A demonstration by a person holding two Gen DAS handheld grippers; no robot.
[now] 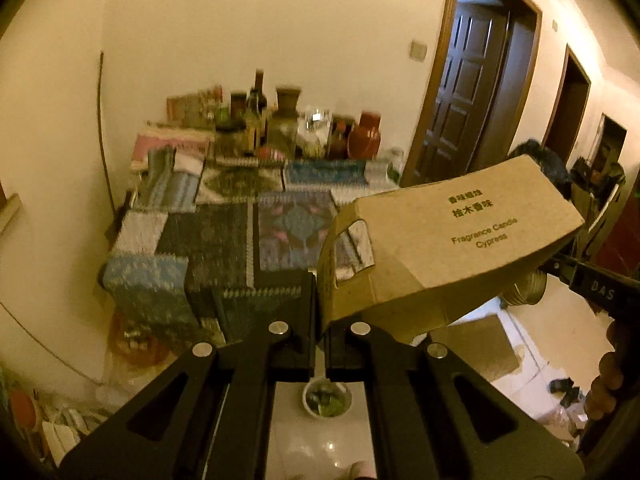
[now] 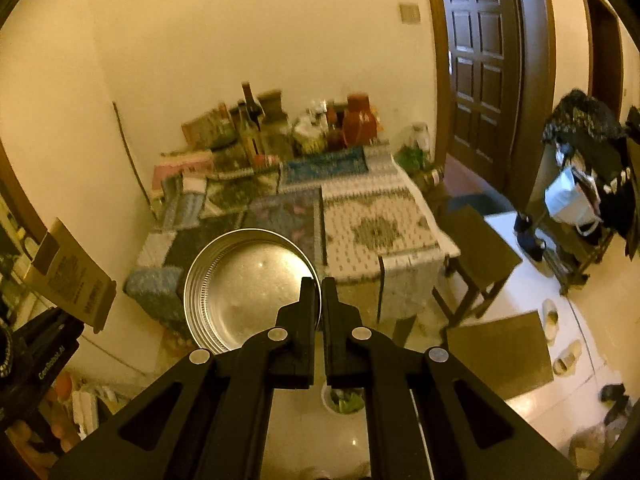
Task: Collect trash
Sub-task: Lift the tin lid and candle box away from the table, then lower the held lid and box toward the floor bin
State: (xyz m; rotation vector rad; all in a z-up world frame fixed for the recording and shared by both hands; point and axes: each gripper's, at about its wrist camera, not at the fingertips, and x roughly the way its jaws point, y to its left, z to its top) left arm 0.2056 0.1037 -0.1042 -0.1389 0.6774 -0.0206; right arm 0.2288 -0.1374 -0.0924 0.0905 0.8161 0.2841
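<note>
- I see a brown cardboard candle box (image 1: 448,240), flap open, tilted, pinched at its edge.
- I see a round silver tin lid (image 2: 250,290), hollow side facing me, gripped by its rim.

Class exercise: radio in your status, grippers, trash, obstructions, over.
Left gripper shut on cardboard candle box. Right gripper shut on metal lid. Both carried above floor; small bin below. Nothing in the way.

Ahead, the table (image 2: 380,216) under a patchwork cloth is bare across its near half, open to a reach from above. Its far edge against the wall is crowded with bottles and jars (image 2: 304,128), blocking passage there. On the right, a folding chair (image 2: 476,248) stands just beside the table, while the pale floor (image 2: 520,400) nearby lies mostly open.
</note>
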